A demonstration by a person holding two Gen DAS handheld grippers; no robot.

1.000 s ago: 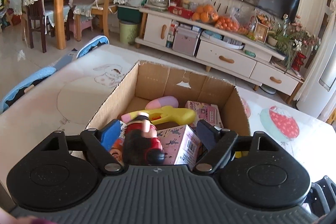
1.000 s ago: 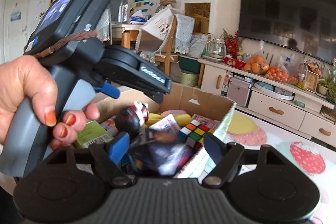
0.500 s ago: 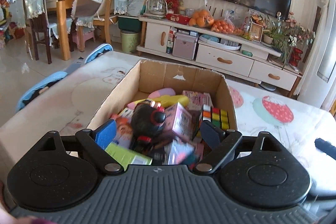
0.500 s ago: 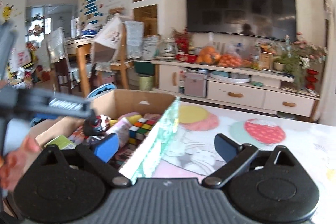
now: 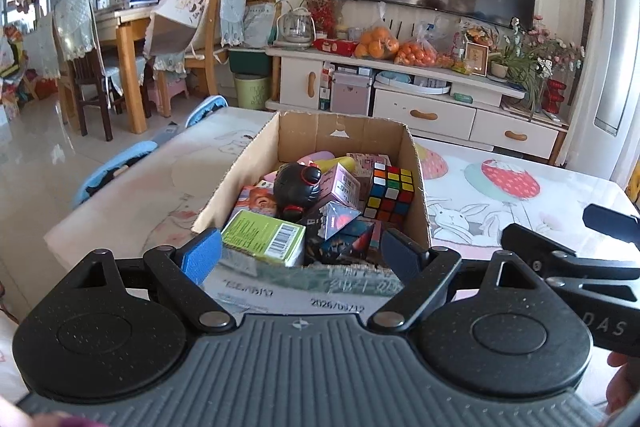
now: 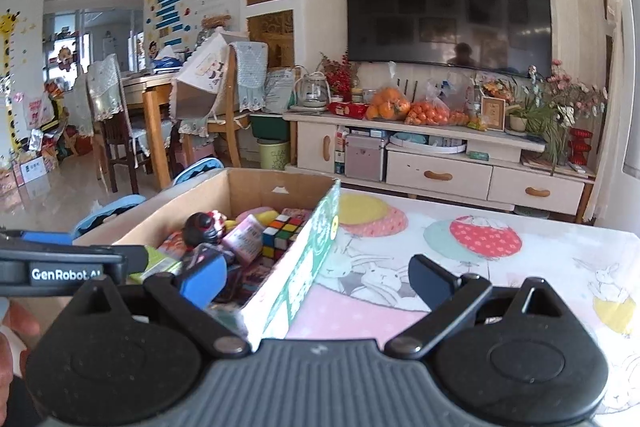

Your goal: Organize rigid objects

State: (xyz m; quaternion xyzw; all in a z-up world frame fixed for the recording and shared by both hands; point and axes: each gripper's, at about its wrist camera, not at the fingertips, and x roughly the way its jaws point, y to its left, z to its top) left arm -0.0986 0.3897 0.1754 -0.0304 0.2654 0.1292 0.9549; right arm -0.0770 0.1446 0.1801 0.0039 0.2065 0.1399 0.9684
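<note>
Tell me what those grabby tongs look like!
Both tongs are black plastic. The left tongs have one bright blue pad and one dark navy pad, two round black discs behind them, and a ribbed grey body. The right tongs match them: blue and navy pads. White letters on the left tongs' side read "GenRobot.AI".

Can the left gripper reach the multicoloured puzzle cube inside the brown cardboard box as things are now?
Probably yes. The left gripper is open, empty and aimed into the open-topped brown cardboard box. The multicoloured puzzle cube lies on top of the pile by the box's right wall, nothing covering it; that wall may crowd one finger.
</note>
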